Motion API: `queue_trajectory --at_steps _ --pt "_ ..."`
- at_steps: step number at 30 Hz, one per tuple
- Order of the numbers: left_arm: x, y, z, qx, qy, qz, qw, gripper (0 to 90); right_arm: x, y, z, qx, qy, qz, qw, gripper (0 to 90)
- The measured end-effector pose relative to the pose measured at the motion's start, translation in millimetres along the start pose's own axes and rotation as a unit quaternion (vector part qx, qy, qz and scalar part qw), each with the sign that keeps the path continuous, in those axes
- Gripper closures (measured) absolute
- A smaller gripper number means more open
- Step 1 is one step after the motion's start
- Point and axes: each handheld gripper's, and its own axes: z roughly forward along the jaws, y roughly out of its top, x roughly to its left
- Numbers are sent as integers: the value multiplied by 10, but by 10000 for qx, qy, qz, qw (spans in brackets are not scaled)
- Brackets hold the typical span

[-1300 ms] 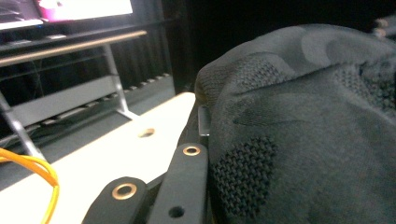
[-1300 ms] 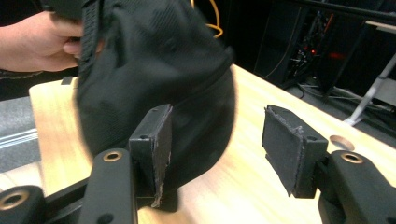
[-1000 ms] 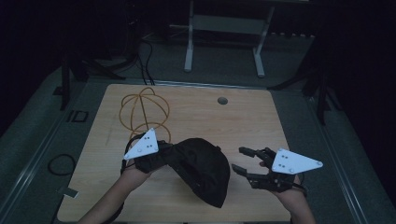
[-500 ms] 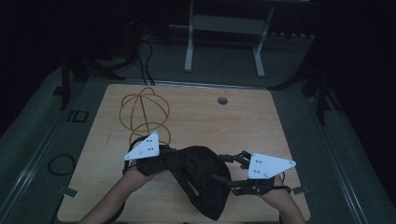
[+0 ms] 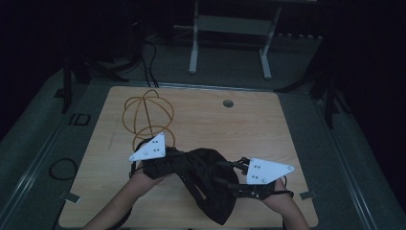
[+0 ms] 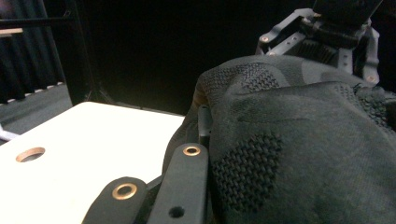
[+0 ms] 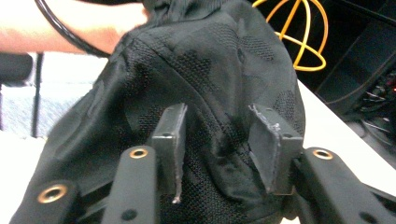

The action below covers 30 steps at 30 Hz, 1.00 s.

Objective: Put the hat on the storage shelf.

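At the far left of the wooden table (image 5: 287, 129), an orange wire frame (image 5: 148, 112) of looping hoops is seen standing, apart from the work. Just near of it, the left gripper (image 5: 167, 160) is held low over the table's near left part, its white three-cornered plate tilted up and the forearm brought in from the near edge at a slant. A black knit cap (image 5: 208, 184) is gripped by it along the left edge; in the left gripper view the fabric (image 6: 299, 154) is bunched over the jaws, so one jaw is hidden, but the cloth appears to be pinched between them.

The cap is spread across the near middle of the table, draped between the two tools, with its lower part hanging toward the near edge.

To the right, the right gripper (image 5: 234, 175) is pointed leftward at the cap, the hand (image 5: 280, 201) kept low behind it. In the right gripper view the jaws are set moderately apart with the mesh crown (image 7: 201, 84) between the pads (image 7: 273, 147), and no clamp is yet made.

The step in hand is judged to be a second grasp on the cap. It would be done well if a single fold of fabric were gathered between the pads before closing, while the left hold is kept firm so the cloth is not dragged loose.
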Motion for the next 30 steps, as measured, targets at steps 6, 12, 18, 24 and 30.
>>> queue_trajectory --at_steps 6,12,18,24,30 --pt "13 -4 -8 -45 -4 -84 10000 895 25 4 40 99 -153 -109 9998 782" --pt "17 -2 -6 -28 30 -74 10000 894 27 23 43 137 -210 -69 9997 876" --pt "48 -21 -19 61 223 -30 9997 887 -32 60 -67 -138 -349 130 9992 882" --pt "47 4 -67 -17 272 -1 9996 671 -88 97 -180 -482 -405 328 9975 883" --pt "24 -32 -170 74 594 103 9982 521 -189 147 -308 -685 -616 521 9944 882"
